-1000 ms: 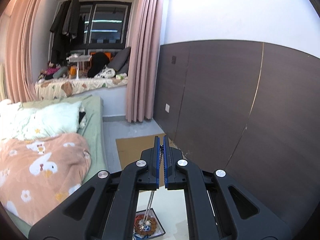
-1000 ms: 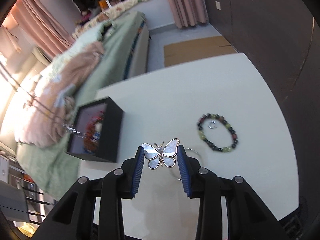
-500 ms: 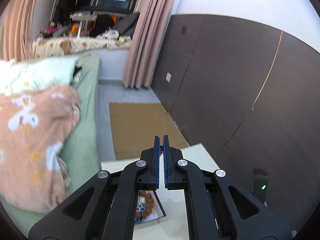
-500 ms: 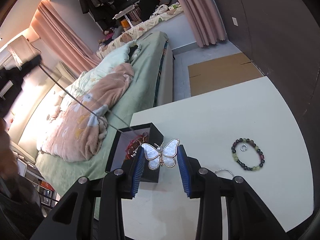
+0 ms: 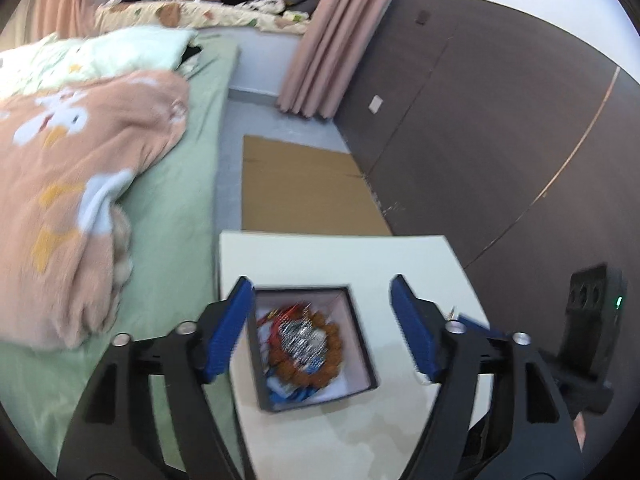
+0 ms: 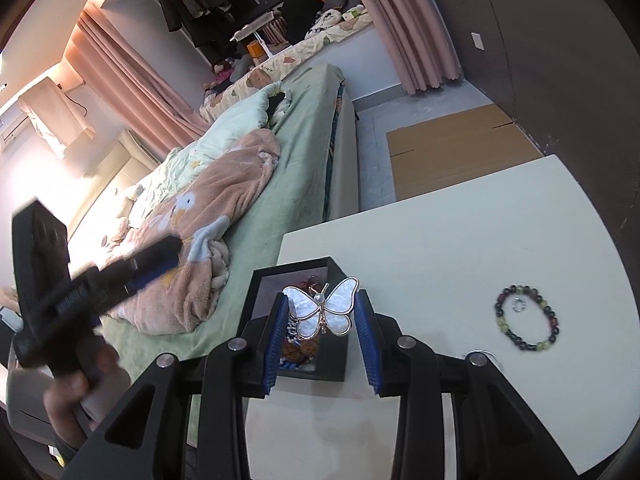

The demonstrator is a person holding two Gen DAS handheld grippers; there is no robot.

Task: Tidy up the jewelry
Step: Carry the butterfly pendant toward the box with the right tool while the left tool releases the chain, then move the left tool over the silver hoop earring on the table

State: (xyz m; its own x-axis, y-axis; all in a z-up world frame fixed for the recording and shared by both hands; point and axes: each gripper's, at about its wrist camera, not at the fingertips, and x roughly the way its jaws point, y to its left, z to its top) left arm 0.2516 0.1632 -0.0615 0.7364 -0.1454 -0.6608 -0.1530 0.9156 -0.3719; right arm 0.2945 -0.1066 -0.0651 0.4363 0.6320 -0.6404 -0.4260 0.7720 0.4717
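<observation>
The left gripper point(image 5: 322, 328) hangs right over the black box point(image 5: 362, 344), jaws spread wide and nothing between them. Down in the box lies a ring of brown beads point(image 5: 306, 354) with a silvery chain point(image 5: 300, 334) heaped on top, plus bits of red and blue underneath that are too blurred to name.

Over to the right gripper point(image 6: 320, 314): jaws half closed, clamped on either wing of a pearly butterfly brooch point(image 6: 320, 312), carried above the near side of the box point(image 6: 298, 276). So the step in hand looks like this: one piece is already in, and the brooch is next for the drop.

Still out on the white table point(image 6: 440, 240), well to the right of the box, sits a bracelet of dark and green beads point(image 6: 526, 318) with a small silver ring point(image 6: 518, 306) lying inside its loop. Something thin and silvery peeks out just behind the right gripper's arm, too hidden to call.

Next move, as I read it: bring the brooch squarely over the opening of the box, lower it close to the pile, then spread the jaws so it settles flat and doesn't catch the rim. The left gripper should clear away from the box first, as both are crowding it.
</observation>
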